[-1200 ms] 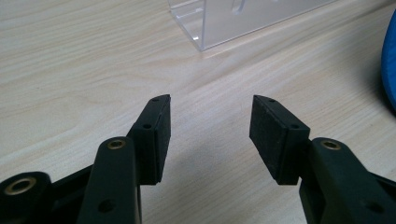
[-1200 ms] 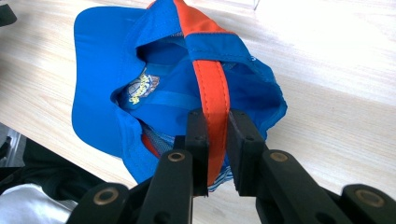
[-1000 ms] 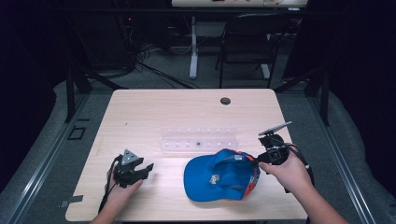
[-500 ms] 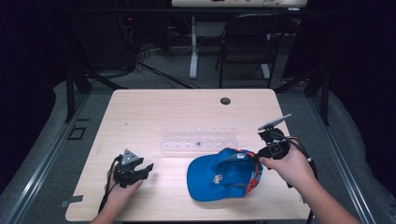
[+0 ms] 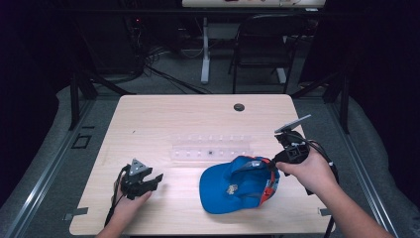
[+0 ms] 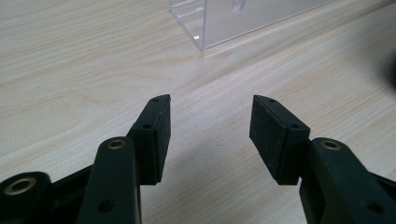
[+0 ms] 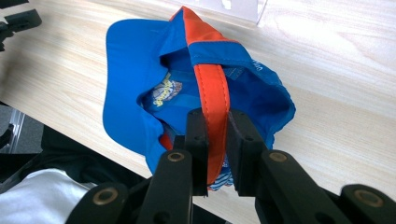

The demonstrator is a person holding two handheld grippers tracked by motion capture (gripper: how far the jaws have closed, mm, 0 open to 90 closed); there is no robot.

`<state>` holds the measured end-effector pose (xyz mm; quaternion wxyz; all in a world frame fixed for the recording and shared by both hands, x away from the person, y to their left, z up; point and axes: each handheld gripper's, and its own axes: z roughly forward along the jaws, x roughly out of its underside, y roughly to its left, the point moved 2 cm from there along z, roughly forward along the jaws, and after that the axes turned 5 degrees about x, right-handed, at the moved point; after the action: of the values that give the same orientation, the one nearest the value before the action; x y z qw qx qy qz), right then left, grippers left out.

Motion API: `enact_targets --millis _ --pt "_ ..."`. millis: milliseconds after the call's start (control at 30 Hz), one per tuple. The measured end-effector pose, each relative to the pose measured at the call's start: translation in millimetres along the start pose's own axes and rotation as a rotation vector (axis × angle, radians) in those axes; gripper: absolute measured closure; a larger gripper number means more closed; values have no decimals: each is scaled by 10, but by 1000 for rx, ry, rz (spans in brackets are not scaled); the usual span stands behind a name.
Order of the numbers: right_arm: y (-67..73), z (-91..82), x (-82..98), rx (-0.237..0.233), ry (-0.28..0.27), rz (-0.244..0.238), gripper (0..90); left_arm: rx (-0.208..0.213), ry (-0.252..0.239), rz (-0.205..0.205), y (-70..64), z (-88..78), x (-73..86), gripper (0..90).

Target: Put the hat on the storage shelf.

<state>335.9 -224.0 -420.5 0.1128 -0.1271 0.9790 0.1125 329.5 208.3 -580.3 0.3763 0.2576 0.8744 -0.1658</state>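
Pinching the orange back strap (image 7: pixel 211 93) of the blue fabric baseball cap (image 5: pixel 237 184), the right claw (image 5: pixel 274 161) is clamped on it, with the cap hanging away toward the left claw (image 5: pixel 159 177), brim farthest off, part of it on the pale wooden table (image 5: pixel 163 119). That left claw rests well apart, its jaws spread and empty. The clear plastic rack (image 5: pixel 210 147) lies just beyond the cap, so the right hand alone is placed to carry it.
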Motion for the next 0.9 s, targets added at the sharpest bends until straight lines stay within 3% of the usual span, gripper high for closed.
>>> enact_targets --millis 667,833,900 --pt "61 -210 -86 -19 2 2 799 0 2 0 -7 4 2 487" --pt "79 -249 -100 -43 4 6 799 1 1 0 -8 4 2 487" --pt "77 -261 -108 -75 15 9 800 0 1 -1 -8 3 2 488"
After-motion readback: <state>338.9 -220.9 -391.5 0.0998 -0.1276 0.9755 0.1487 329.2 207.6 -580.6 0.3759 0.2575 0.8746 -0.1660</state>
